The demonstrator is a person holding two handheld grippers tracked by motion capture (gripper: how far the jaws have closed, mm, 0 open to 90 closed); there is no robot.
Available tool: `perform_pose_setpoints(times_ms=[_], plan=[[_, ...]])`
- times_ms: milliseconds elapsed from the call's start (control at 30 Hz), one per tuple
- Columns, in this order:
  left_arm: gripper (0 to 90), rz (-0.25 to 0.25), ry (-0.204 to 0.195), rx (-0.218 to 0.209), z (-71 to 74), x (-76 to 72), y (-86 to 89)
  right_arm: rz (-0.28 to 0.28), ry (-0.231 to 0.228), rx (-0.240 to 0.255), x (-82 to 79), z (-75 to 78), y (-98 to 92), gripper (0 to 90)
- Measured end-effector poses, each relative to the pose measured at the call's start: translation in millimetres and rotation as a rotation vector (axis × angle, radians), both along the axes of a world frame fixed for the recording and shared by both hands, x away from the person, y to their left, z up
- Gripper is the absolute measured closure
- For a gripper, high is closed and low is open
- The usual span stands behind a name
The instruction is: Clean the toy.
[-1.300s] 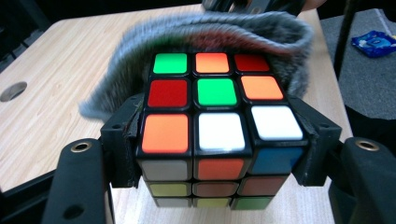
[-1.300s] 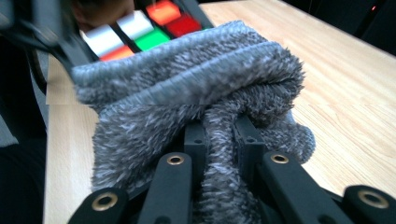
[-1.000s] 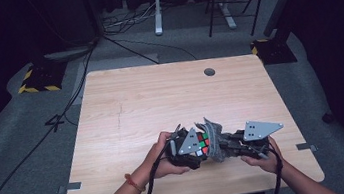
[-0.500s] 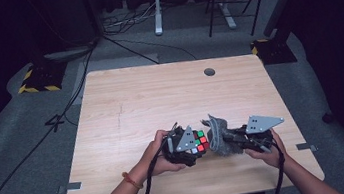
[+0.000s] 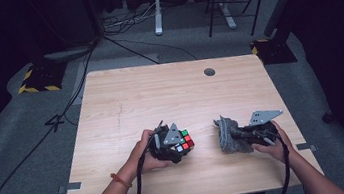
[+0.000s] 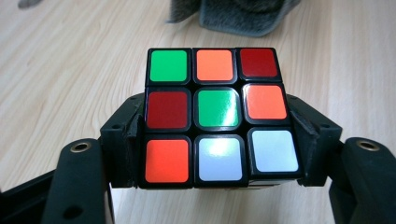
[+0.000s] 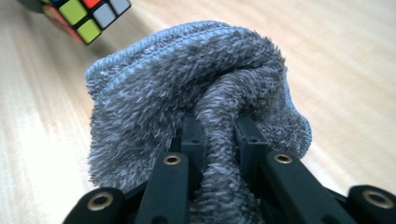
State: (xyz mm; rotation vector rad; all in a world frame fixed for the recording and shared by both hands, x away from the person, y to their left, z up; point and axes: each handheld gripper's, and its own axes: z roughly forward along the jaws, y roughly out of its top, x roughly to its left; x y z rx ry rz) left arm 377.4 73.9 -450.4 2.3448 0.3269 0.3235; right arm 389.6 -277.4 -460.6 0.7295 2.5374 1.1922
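A light wooden table (image 5: 125, 103) fills the middle of the high view, with a dark floor and cables around it. A person's two forearms come in from the bottom edge, each hand holding a gripper near the table's front.

On the right lies a grey fleecy cloth (image 5: 225, 134), bunched into a thick fold with a stitched hem. The right gripper (image 7: 219, 135) is clenched on a pinch of this cloth, the fabric squeezed tight between its two black jaws and bulging over them. Its underside is hidden, so whether it touches the table cannot be told.

To the left, well apart from the cloth, is a scrambled puzzle cube (image 6: 217, 116) with glossy stickers. The face seen from the left gripper view reads green, orange, red across the top; red, green, orange in the middle; orange, white, white below. The left gripper (image 6: 217, 149) grasps the cube by its two opposite sides, just above the tabletop. The cube's lower faces are hidden by the jaws.
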Motion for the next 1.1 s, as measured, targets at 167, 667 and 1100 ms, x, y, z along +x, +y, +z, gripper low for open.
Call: perform_pose_setpoints(times_ms=[167,667,1100], plan=[[32.7,0.011,0.038,-0.001,-6.0,3.9,6.0,0.017,0.032,-0.035,-0.1,-4.9,4.8,75.2],[31.8,-0.006,0.096,0.043,-18.4,3.7,-3.2,0.002,0.05,-0.06,2.7,-10.0,2.8,69.7],[26.3,0.01,0.144,0.025,-17.5,1.1,5.5,-0.037,0.043,-0.042,3.0,-6.8,3.4,60.0]])
